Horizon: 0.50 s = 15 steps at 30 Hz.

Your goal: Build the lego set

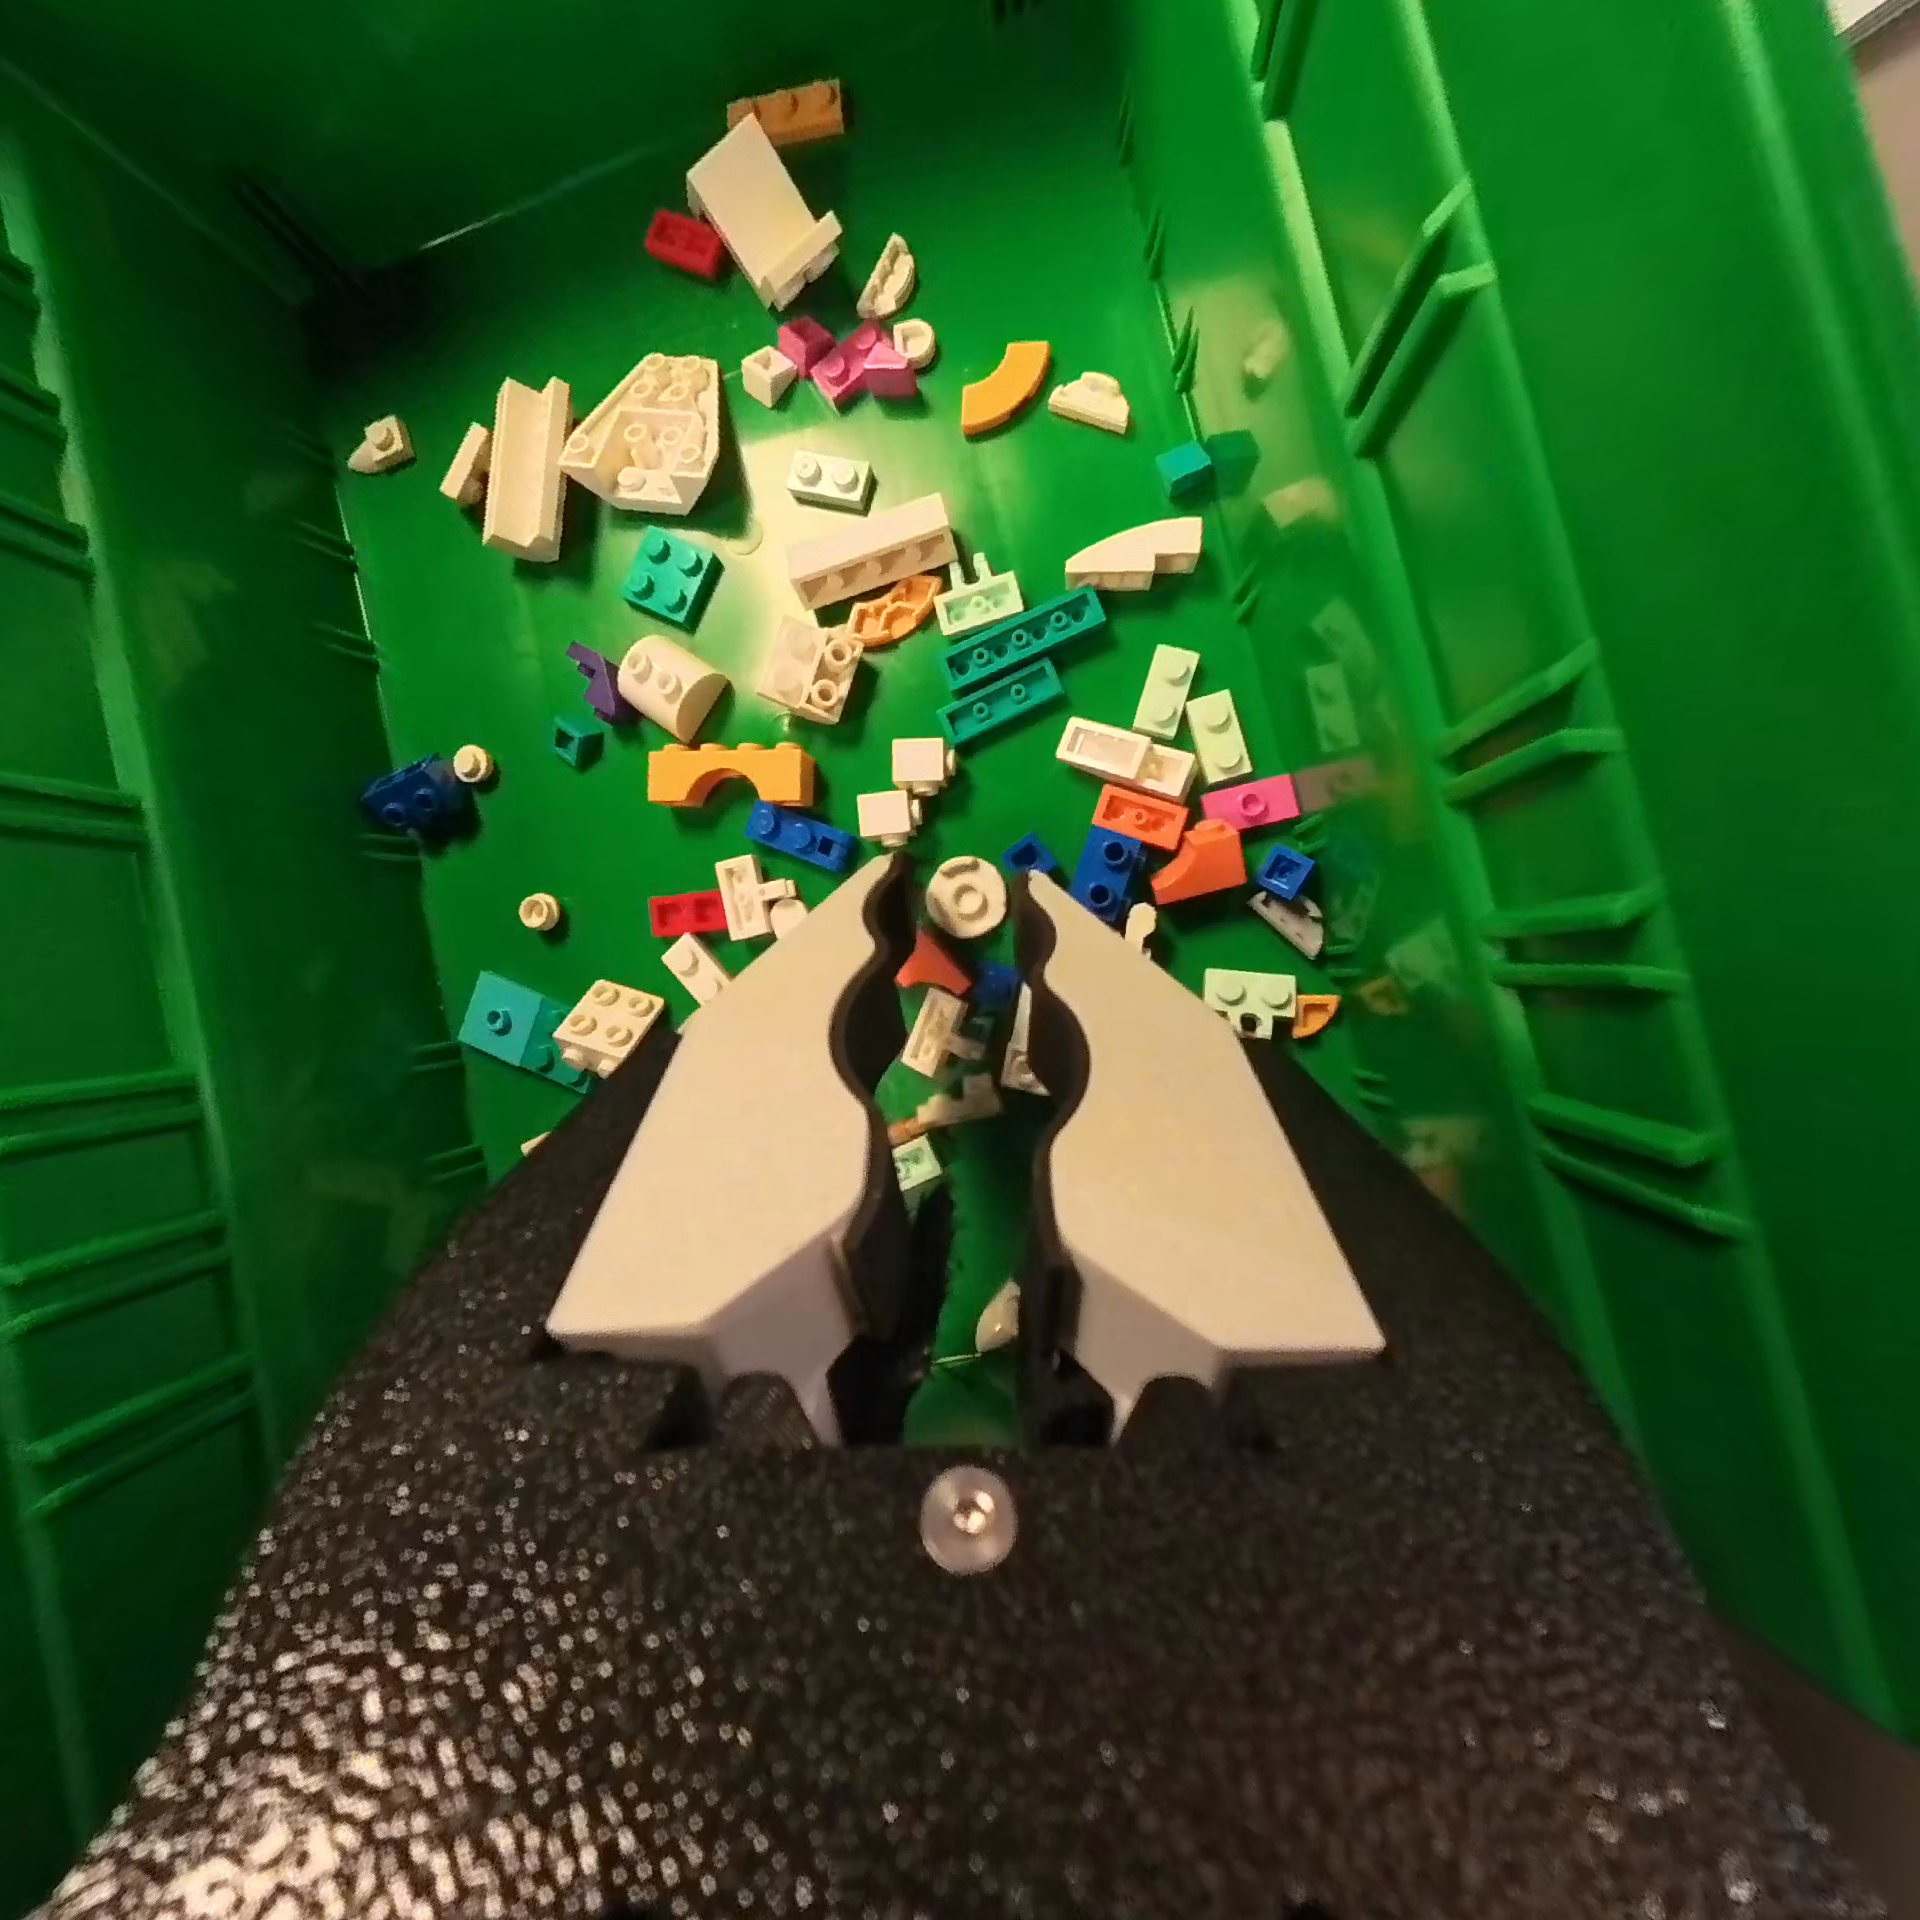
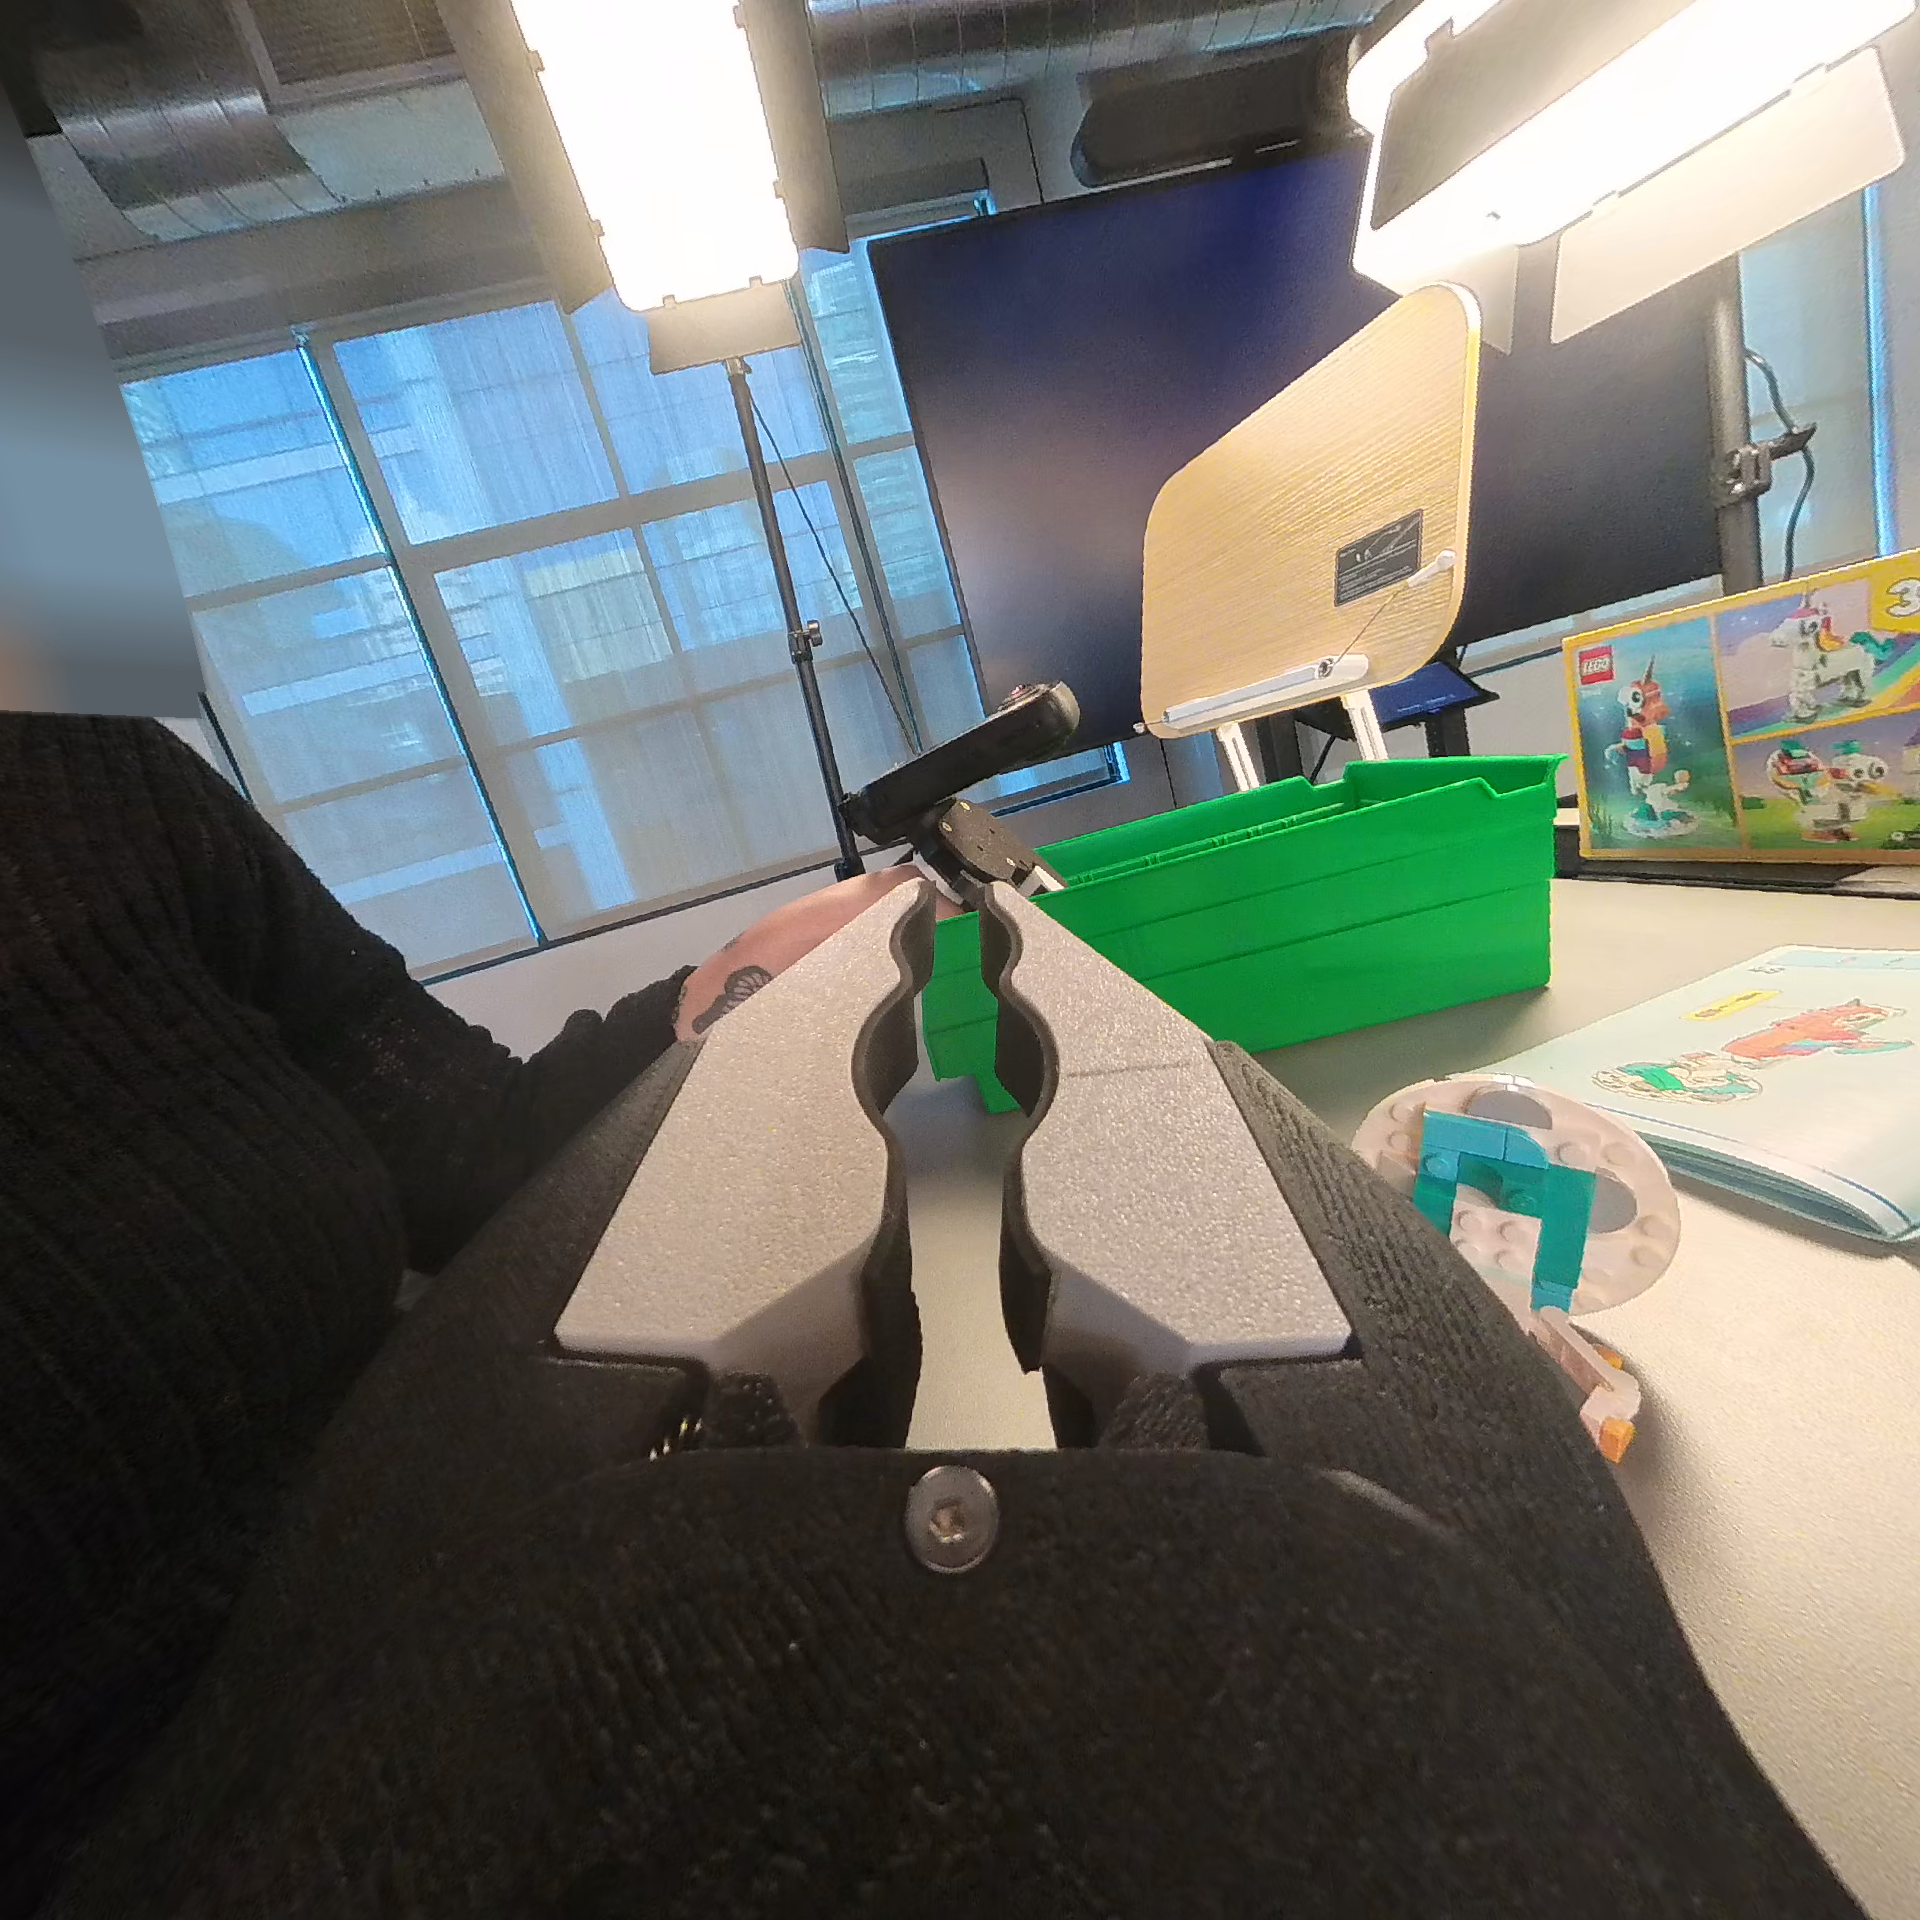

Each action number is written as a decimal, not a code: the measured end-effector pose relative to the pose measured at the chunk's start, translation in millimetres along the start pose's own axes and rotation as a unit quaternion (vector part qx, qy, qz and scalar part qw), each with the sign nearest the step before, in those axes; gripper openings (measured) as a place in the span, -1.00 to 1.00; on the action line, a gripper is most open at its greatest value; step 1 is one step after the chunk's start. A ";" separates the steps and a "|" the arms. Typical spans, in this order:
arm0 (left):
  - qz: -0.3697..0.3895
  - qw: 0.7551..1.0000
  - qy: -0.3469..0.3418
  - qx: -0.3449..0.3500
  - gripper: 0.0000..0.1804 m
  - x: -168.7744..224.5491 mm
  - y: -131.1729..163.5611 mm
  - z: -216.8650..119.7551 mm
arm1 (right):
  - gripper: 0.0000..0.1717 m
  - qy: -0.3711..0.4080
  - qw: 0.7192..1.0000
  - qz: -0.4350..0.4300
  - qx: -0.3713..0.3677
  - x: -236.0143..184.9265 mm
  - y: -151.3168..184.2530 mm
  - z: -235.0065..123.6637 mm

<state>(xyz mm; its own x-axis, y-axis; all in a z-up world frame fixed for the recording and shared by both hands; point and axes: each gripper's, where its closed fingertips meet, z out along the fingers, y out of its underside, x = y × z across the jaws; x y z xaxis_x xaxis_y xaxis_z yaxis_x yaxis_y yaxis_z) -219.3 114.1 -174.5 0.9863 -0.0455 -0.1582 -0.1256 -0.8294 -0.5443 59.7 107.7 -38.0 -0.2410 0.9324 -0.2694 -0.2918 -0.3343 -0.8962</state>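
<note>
Bricks of many colours and shapes lie loose over the floor of the green plastic bin (image 1: 260,935), and the left gripper (image 1: 961,868) reaches down among them. Its grey fingers (image 1: 790,1039) stand slightly parted with nothing gripped; a round white stud plate (image 1: 966,896) sits just ahead of the tips, in line with the gap and touching neither pad as far as can be seen. Small blue bricks (image 1: 1107,868) and an orange sloped brick (image 1: 1200,860) lie just right of it, white cube pieces (image 1: 904,790) just beyond. More pieces under the fingers are partly hidden and hard to name.

The right gripper (image 2: 951,904) is well apart from the bin, above the grey worktop (image 2: 1766,1403), its fingers nearly closed on nothing. Beside it to the right lies a white round plate with teal bricks built on it (image 2: 1527,1195), with a printed booklet (image 2: 1818,1081) past that. The bin's inside is hidden from this side
</note>
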 end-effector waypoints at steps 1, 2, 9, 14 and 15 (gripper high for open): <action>0.000 1.000 0.000 0.000 -0.83 -0.1 -0.2 0.0 | -0.93 0.000 1.000 0.000 0.000 0.0 -0.2 0.1; 0.000 1.000 -0.001 0.001 -0.84 -0.1 -0.3 -0.1 | -0.93 0.000 1.000 0.000 0.001 -0.2 -0.5 0.0; -0.026 0.999 -0.016 0.023 -0.86 -9.1 2.1 -11.4 | -0.93 0.000 1.000 -0.004 0.002 0.4 -1.4 0.3; -0.089 0.981 -0.054 0.162 -0.83 -28.8 -16.1 -72.6 | -0.91 0.042 0.998 -0.034 0.014 11.8 -9.0 -2.1; -0.078 0.975 -0.068 0.197 -0.83 -28.5 -23.4 -89.1 | -0.90 0.058 0.997 -0.049 0.019 14.6 -11.9 -2.8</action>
<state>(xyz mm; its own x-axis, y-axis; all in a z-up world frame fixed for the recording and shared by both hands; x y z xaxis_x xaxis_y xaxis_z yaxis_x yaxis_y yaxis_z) -235.0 85.3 -83.9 0.9767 0.1617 -0.1415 -0.0320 -0.5414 -0.8401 62.2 125.7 -32.2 -0.1015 0.9696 -0.2227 -0.3446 -0.2442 -0.9064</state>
